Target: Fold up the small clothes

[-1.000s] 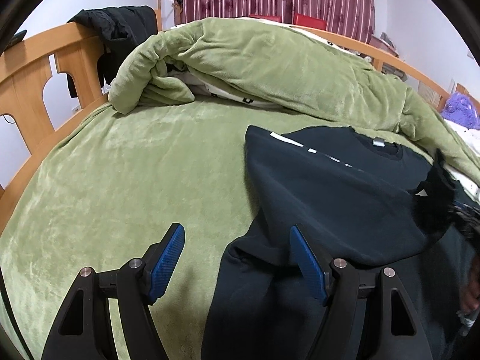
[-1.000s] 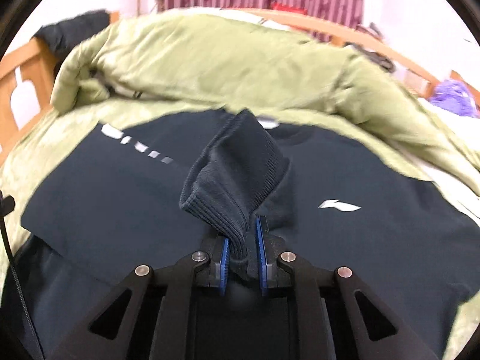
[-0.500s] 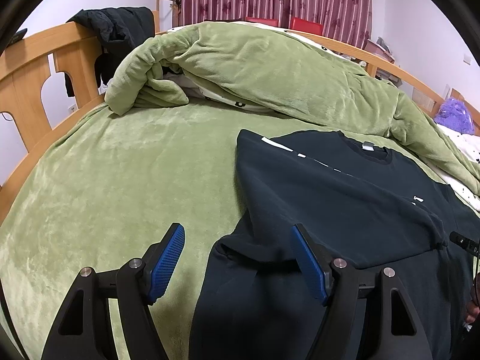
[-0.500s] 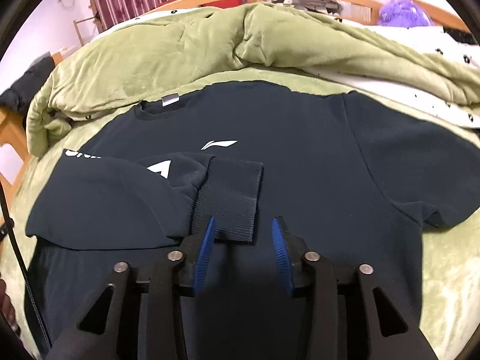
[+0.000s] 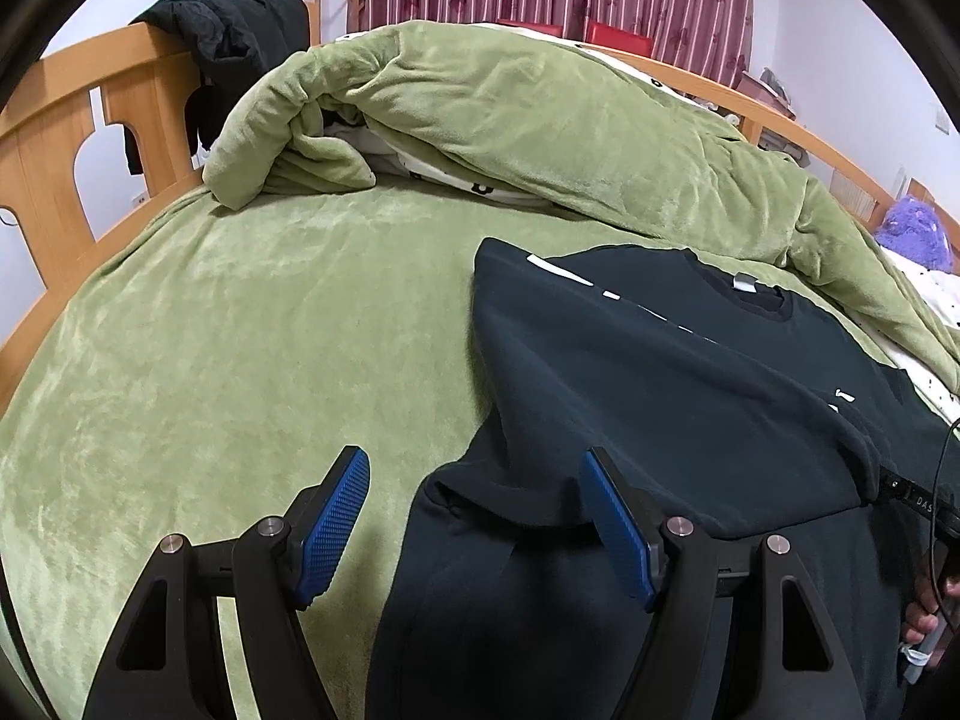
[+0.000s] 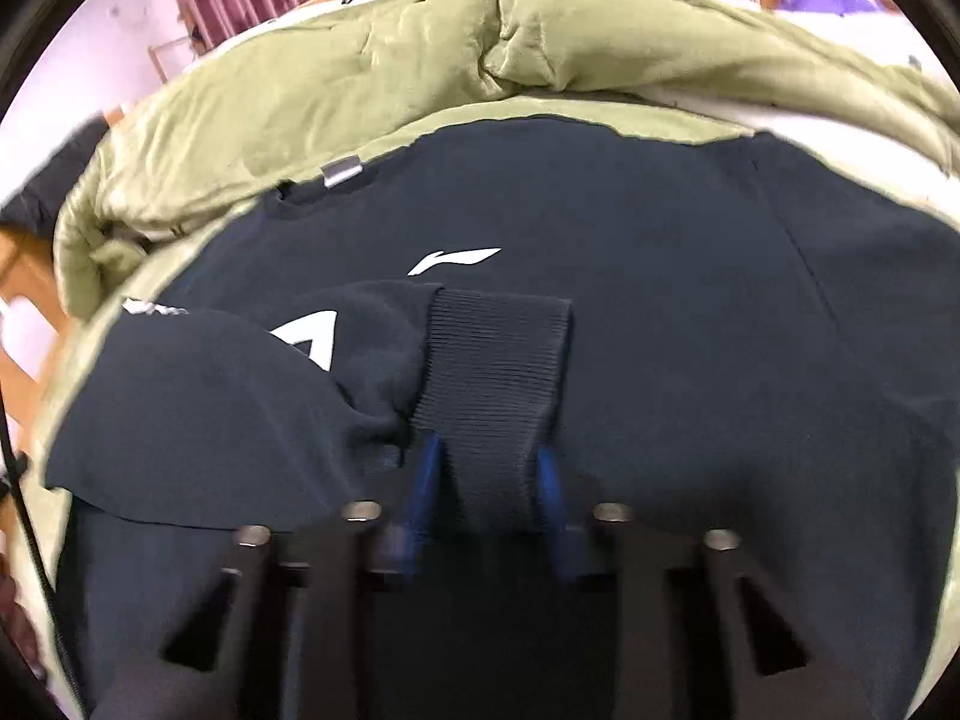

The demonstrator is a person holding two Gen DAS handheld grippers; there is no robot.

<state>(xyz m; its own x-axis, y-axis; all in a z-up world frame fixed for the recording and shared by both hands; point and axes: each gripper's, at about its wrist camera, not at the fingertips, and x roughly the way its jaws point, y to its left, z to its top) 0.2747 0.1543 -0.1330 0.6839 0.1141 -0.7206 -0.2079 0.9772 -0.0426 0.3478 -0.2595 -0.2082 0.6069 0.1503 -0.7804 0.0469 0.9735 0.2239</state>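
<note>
A dark navy sweatshirt (image 5: 690, 384) with white print lies flat on the green bed cover, its left sleeve folded across the chest. My left gripper (image 5: 474, 504) is open, its blue pads straddling the sweatshirt's left edge near the hem. In the right wrist view the sweatshirt (image 6: 690, 300) fills the frame, and the ribbed cuff (image 6: 498, 360) of the folded sleeve lies on the chest. My right gripper (image 6: 489, 468) is open, its pads on either side of the cuff's near end; the view is blurred.
A bunched green blanket (image 5: 510, 120) lies along the far side of the bed. A wooden headboard (image 5: 60, 138) with a black garment (image 5: 240, 42) draped on it stands at the left. A purple plush (image 5: 912, 234) sits at far right.
My right gripper carried the sleeve cuff across the chest, laid it down and opened. It has since drawn nearer the cuff. The left gripper stayed open and nearly still.
</note>
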